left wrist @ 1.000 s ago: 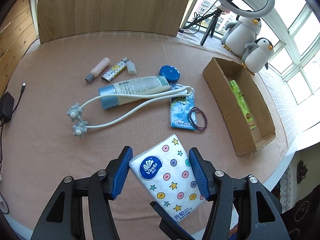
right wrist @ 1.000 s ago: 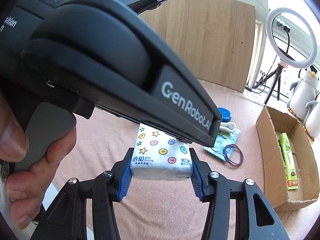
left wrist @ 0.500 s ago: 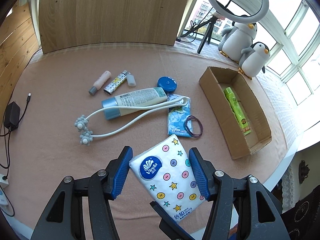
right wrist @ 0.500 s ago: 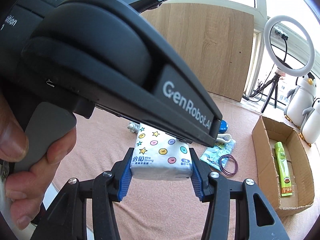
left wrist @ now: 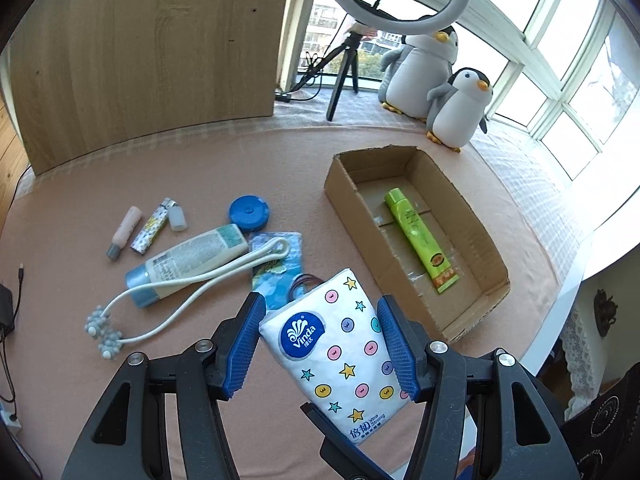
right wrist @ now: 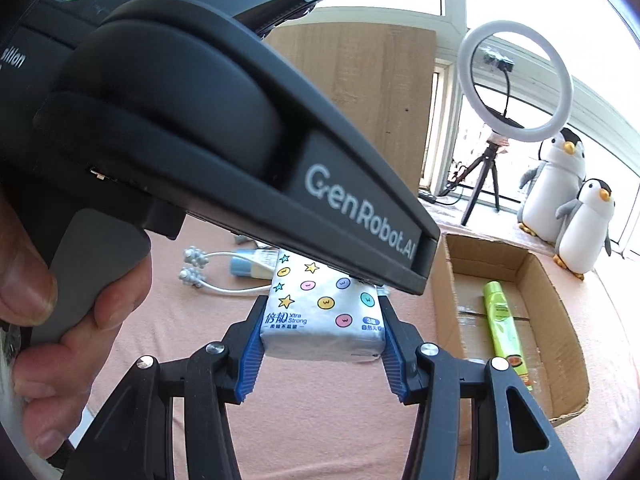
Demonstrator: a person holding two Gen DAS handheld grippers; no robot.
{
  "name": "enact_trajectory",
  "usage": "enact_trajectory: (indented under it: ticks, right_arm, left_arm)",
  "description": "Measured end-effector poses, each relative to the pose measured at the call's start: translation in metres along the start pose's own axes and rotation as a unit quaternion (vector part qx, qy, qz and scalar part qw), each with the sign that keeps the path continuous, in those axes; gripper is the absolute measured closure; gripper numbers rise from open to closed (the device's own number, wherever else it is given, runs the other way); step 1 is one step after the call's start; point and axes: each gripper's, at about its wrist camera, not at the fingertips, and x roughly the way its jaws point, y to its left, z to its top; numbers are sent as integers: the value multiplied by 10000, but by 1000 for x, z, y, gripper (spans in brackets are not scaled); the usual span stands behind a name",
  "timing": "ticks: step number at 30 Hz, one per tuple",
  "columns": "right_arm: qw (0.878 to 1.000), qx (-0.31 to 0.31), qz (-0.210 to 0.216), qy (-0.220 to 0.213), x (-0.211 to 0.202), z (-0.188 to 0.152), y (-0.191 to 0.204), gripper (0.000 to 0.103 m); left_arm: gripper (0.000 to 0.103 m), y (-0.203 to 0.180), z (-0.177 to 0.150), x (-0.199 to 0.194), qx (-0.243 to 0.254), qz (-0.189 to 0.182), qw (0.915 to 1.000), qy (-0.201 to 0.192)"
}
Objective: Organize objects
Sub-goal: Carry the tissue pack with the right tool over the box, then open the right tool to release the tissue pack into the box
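A soft peach-coloured cloth [left wrist: 248,160] covers the table, and the loose things lie on its left half: a knobbly grey roller massager [left wrist: 102,330] with two thin white arms, a slim pink tube [left wrist: 124,232], a shiny patterned lighter [left wrist: 154,226] and a small white bottle [left wrist: 177,218] in a row at the far side, then a fat cream lotion tube [left wrist: 188,258] with a pale blue cap lying under the massager's arms. To its right sit a round blue lid-shaped case [left wrist: 249,212], a crinkly blue foil sachet [left wrist: 276,276] and a dark hair tie [left wrist: 302,282] that peeks out behind the tissue pack [left wrist: 340,352]. That pack, a plump white plastic pillow printed with stars and coloured dots, is raised above the cloth just left of the box; the left gripper [left wrist: 320,344] clamps its ribbed blue pads on the pack's two long sides, and the right gripper [right wrist: 322,344] pinches the short end nearest it, a hand [right wrist: 48,332] wrapped round the other tool's grey handle. Farther right stands an open oblong cardboard box [left wrist: 472,216] with rough corrugated walls, and a flat lime-green tube [left wrist: 420,240] lies along its floor. At the far right two plush penguins [left wrist: 440,80] sit on the sill beneath a ring light [left wrist: 400,20].
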Motion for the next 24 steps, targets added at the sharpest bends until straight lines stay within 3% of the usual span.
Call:
enact_trajectory:
  ticks: [9,16,19,22,24]
  right_arm:
    - [9958,491,-776,-2,0,-17,-96,56]
    - [9904,734,-1170,19,-2,-29,-142,55]
    - [9878,808,-1277,372,9,-35,-152,52]
    - [9848,939,-1418,343,-1,-36,-154,45]
    - [9840,970,-1462,322,-7,-33,-151,43]
  left_arm:
    - [41,-96,42,65,676,-501,9964,121]
    - [39,-146,57,101,1041,-729,9917,181]
    - [31,-146,58,115,1037,-443,9934,231]
    - [20,-123,56,109,863,-240,9959,151]
    - [19,-98,51,99,712,-135,9973,112]
